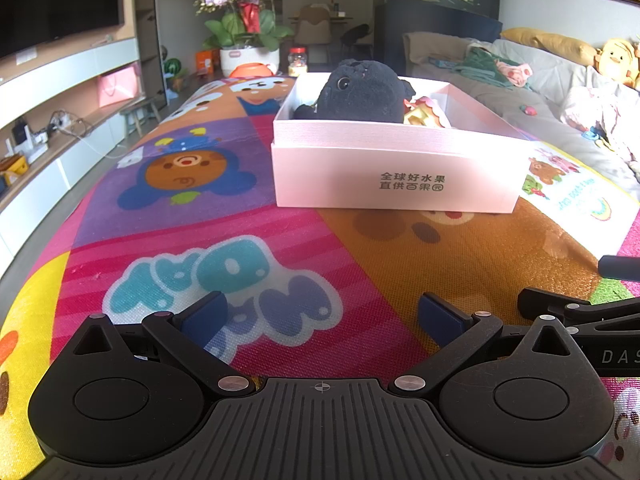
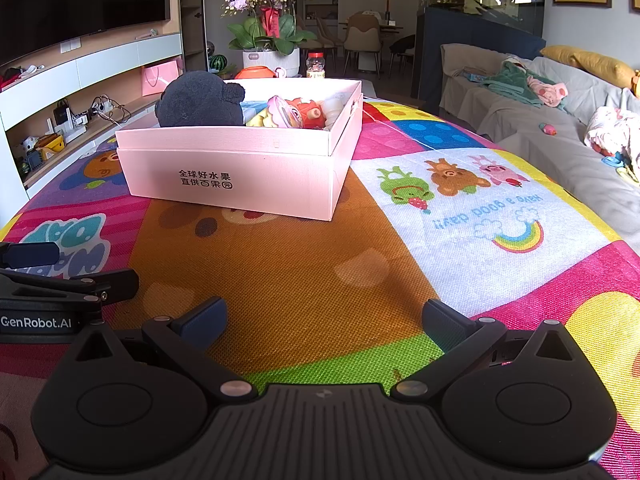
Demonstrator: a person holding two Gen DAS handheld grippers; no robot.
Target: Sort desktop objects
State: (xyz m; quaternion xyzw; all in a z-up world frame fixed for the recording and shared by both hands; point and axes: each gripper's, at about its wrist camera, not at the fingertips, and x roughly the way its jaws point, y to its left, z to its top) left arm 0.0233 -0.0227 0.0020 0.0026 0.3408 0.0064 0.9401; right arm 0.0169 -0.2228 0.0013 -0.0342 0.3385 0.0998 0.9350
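A pink-white cardboard box (image 1: 394, 172) (image 2: 224, 168) stands on the cartoon-printed table mat (image 1: 200, 208) (image 2: 320, 264). Inside it sits a dark plush toy (image 1: 362, 92) (image 2: 198, 100), with a red-and-yellow toy (image 1: 424, 114) beside it. The right wrist view shows more small toys (image 2: 298, 114) and a pale plastic item (image 2: 334, 110) in the box. My left gripper (image 1: 322, 316) rests low over the mat, open, with nothing between its blue pads. My right gripper (image 2: 324, 320) is likewise open and empty, to the right of the left one. Both are well short of the box.
A potted orchid (image 1: 248, 20) (image 2: 272, 24), an orange bowl (image 2: 256, 72) and a clear jar (image 1: 298, 62) (image 2: 316, 65) stand at the table's far end. A sofa with clothes and plush toys (image 2: 560, 120) runs along the right. Shelving and a TV (image 1: 60, 4) line the left.
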